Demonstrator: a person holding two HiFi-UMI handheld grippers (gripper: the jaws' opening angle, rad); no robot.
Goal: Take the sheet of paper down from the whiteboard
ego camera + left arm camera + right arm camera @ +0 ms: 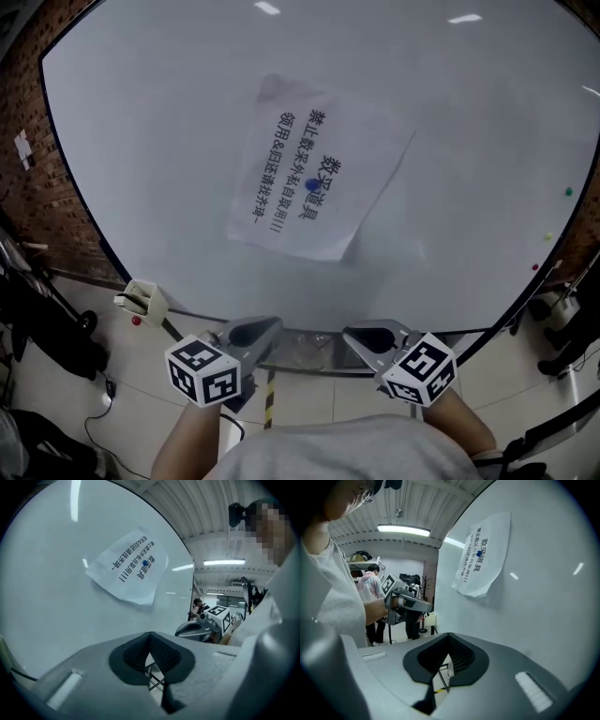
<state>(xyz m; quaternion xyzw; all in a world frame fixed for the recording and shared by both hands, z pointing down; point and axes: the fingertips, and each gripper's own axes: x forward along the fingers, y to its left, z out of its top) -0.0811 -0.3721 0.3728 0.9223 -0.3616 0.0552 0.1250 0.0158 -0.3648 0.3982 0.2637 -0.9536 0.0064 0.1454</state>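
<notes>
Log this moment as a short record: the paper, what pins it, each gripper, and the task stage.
paper: sheet of paper, printed, tilted, up on the whiteboard
pin: small blue dot at the sheet's middle, likely a magnet
left: left gripper, jaws together, nothing between them, clear of the sheet
right: right gripper, jaws together, nothing between them, clear of the sheet
stage: paper not yet touched

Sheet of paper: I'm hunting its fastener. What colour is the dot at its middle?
Blue. The dot shows best in the head view.
</notes>
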